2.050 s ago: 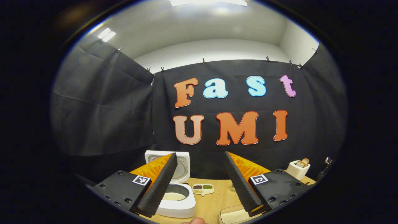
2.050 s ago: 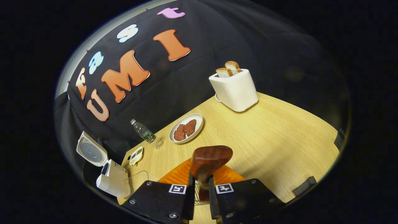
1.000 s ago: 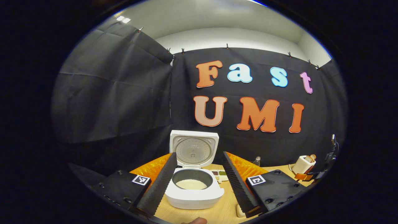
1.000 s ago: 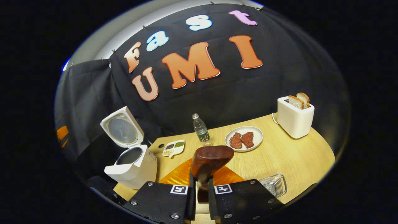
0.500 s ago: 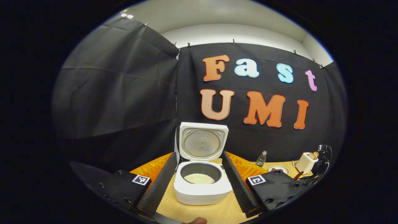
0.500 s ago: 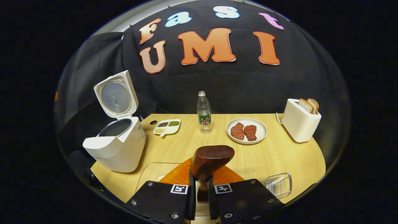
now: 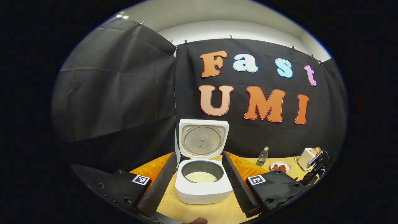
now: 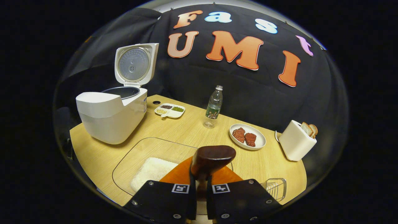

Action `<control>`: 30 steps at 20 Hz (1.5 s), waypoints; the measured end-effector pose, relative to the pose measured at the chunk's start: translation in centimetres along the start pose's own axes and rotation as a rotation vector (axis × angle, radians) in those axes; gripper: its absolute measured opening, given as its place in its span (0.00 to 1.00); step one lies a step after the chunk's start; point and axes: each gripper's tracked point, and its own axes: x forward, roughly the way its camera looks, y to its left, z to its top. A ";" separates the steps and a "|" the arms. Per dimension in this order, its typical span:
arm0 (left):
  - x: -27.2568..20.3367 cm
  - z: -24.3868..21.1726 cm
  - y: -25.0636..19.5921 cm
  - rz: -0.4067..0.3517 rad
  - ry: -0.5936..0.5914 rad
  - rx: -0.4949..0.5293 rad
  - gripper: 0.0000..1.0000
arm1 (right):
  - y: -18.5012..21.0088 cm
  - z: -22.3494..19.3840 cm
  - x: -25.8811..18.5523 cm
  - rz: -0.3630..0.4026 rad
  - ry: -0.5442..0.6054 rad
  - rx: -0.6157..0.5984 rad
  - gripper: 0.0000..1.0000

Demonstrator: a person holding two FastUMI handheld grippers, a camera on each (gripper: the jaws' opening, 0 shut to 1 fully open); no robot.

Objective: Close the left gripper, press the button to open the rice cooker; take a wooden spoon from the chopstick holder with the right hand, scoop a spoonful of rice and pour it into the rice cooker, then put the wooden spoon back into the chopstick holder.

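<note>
Gripping the wooden spoon (image 8: 211, 160) tight in our right gripper (image 8: 199, 186) (bowl up). Our left gripper (image 7: 199, 177) sits wide open before the open rice cooker (image 7: 202, 183).

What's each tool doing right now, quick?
Left tool: open, holding nothing, the open rice cooker ahead between its fingers.
Right tool: closed on the wooden spoon.

White rice cooker (image 8: 110, 116), dark brown wooden spoon (image 8: 212, 158), pale wood-grain table (image 8: 186, 130)

Water bottle (image 8: 213, 106), plate of meat (image 8: 247, 137), toaster (image 8: 297, 141), condiment dish (image 8: 170, 110)
</note>
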 end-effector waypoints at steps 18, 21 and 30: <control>0.2 -1.6 1.7 0.015 0.040 -0.002 0.98 | 5.2 0.1 -0.2 0.148 0.099 0.512 0.12; 0.3 -1.9 2.1 0.020 0.051 -0.015 0.98 | 5.1 0.1 0.2 0.144 0.120 0.558 0.12; 0.9 -2.2 2.1 0.006 0.055 -0.010 0.98 | 4.8 0.0 0.8 0.156 0.145 0.676 0.12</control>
